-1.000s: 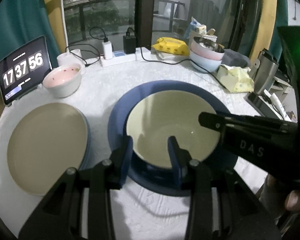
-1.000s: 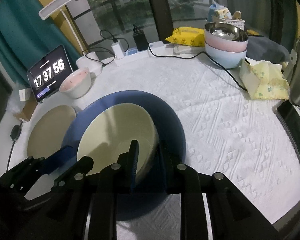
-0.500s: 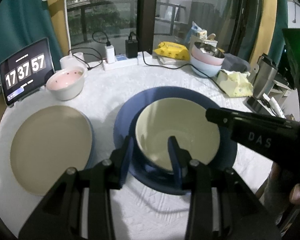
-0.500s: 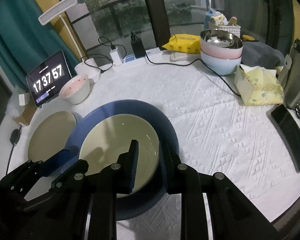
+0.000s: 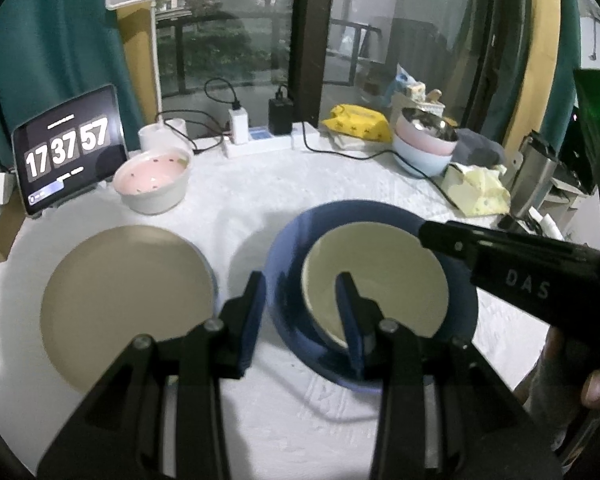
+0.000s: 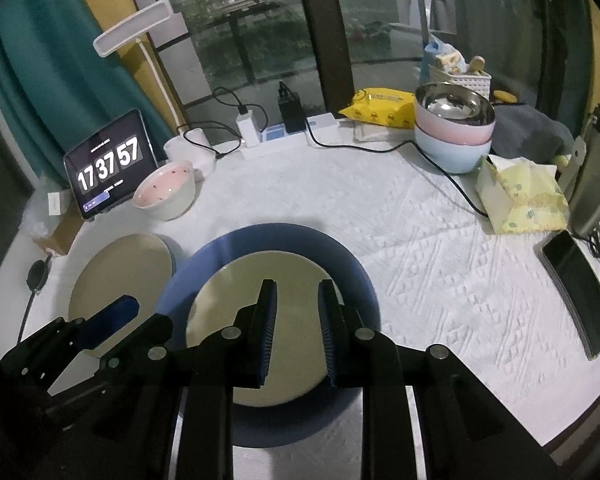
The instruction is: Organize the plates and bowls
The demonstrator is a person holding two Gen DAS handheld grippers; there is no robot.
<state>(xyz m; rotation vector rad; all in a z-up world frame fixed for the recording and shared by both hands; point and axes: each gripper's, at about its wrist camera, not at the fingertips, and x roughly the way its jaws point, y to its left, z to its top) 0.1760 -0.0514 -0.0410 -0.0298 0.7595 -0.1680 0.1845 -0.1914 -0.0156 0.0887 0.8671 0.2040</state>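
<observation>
Hovering over cream bowl [image 5: 380,272], which sits nested in blue plate [image 5: 380,212] mid-counter [image 5: 300,176].
- Left hand-held gripper [image 5: 300,280]: jaws apart, straddling bowl's near wall, apparently not pinching.
- Right hand-held gripper [image 6: 296,282]: narrow gap, nothing gripped.
- Likely left: beige plate [image 5: 128,300], pink bowl [image 5: 152,184], stacked bowls [image 5: 424,148] still separate.

Cream bowl [image 5: 376,276] nested on blue plate [image 5: 288,248]
</observation>
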